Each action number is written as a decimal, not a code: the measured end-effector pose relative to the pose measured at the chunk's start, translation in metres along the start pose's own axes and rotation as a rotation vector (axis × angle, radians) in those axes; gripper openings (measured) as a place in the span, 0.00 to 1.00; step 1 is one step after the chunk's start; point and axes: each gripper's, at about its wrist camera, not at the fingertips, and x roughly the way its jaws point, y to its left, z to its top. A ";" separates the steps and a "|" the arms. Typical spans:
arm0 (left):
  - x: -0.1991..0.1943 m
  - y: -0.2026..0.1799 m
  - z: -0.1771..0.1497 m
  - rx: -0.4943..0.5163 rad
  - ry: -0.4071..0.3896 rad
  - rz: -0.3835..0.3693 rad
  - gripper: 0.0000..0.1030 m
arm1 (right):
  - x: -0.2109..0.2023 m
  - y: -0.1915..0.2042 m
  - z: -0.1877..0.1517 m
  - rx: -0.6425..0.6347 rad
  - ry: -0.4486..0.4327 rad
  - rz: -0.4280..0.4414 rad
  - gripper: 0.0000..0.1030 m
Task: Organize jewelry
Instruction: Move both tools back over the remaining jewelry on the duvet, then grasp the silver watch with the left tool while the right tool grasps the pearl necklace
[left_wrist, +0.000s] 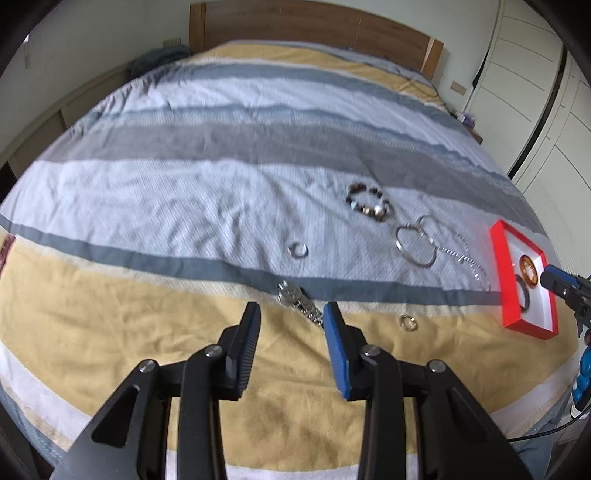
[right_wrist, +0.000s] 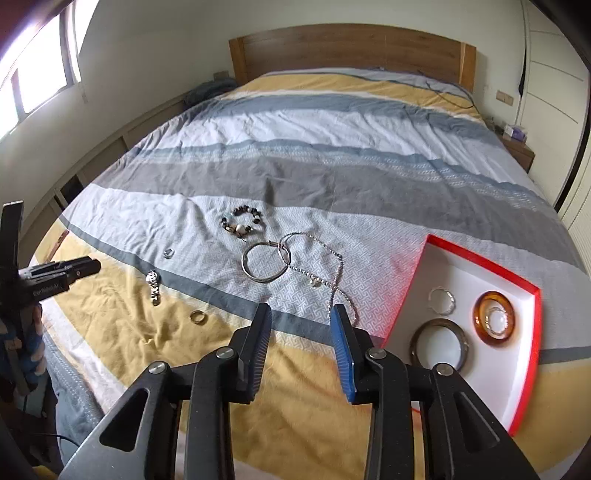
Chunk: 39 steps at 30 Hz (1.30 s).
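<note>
Jewelry lies on a striped bedspread. A beaded bracelet (left_wrist: 368, 202) (right_wrist: 242, 221), a silver bangle (left_wrist: 415, 246) (right_wrist: 263, 263), a chain necklace (right_wrist: 325, 275), a silver ring (left_wrist: 297, 250) (right_wrist: 168, 253), a gold ring (left_wrist: 407, 322) (right_wrist: 198, 316) and a metal watch (left_wrist: 297, 300) (right_wrist: 153, 285) are spread out. A red-rimmed white tray (right_wrist: 480, 260) (left_wrist: 502, 273) holds an amber bangle (right_wrist: 494, 323), a dark bangle (right_wrist: 437, 345) and a thin silver hoop (right_wrist: 441, 300). My left gripper (left_wrist: 291, 314) is open just short of the watch. My right gripper (right_wrist: 301, 314) is open, empty, left of the tray.
The wooden headboard (right_wrist: 351, 48) stands at the far end. A nightstand (right_wrist: 519, 147) and wardrobe doors are at the right, a window (right_wrist: 37, 74) at the left. The bed's near edge is under both grippers.
</note>
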 end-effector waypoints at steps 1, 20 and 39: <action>0.011 -0.002 -0.002 -0.005 0.020 -0.003 0.32 | 0.010 -0.002 0.002 0.000 0.011 0.004 0.36; 0.105 0.005 0.007 -0.100 0.106 -0.023 0.38 | 0.152 -0.024 0.023 0.006 0.178 -0.003 0.47; 0.059 -0.008 0.000 -0.028 0.016 0.018 0.21 | 0.110 -0.021 0.018 0.036 0.071 0.015 0.05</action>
